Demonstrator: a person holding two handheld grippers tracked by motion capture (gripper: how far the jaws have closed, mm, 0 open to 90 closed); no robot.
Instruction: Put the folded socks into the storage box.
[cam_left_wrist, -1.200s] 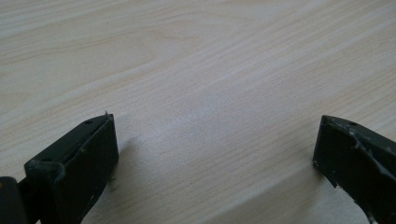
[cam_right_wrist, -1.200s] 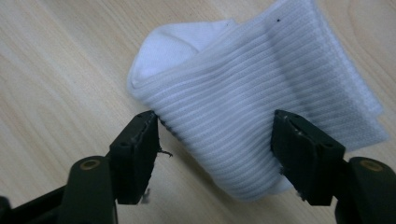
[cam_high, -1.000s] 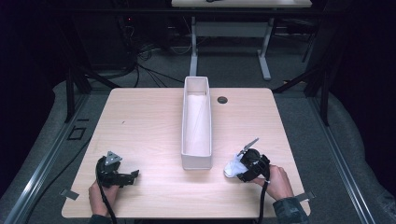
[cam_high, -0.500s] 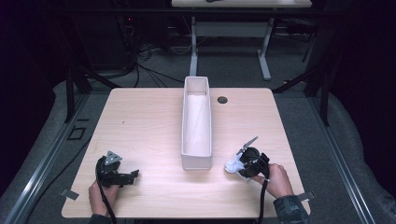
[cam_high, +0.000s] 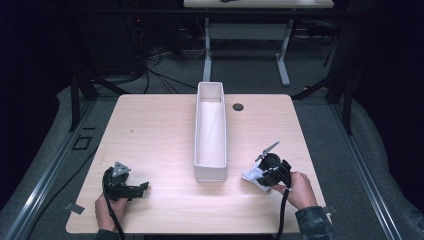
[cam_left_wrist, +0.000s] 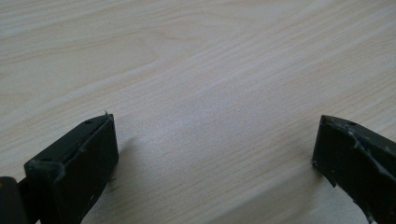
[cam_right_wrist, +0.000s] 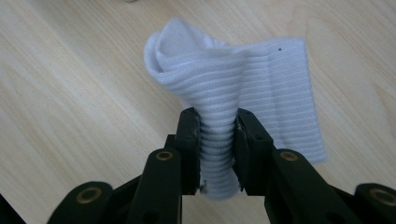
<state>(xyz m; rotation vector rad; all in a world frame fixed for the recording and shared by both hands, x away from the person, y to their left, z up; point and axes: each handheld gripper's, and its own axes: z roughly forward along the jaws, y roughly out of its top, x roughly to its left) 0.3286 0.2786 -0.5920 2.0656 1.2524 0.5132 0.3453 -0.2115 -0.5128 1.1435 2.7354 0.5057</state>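
A white ribbed cloth (cam_right_wrist: 243, 84) lies bunched on the light wood table (cam_high: 160, 125), right of a long white box (cam_high: 210, 131). My right gripper (cam_right_wrist: 218, 122) is shut on a pinched fold of the cloth, whose far end flares out beyond the jaws. In the high view that gripper (cam_high: 261, 172) sits at the table's front right with the cloth (cam_high: 251, 174) just showing at its left. My left gripper (cam_high: 142, 186) rests at the front left, jaws wide apart. In its own view the open left gripper (cam_left_wrist: 215, 140) has bare tabletop between the fingers.
The long white box stands lengthwise down the table's middle, open at the top. A small dark round grommet (cam_high: 238, 107) is set in the table near the back right. Desk legs and cables lie on the floor beyond the far edge.
My right gripper has shifted slightly with the cloth pinched in it. The left gripper has stayed put.
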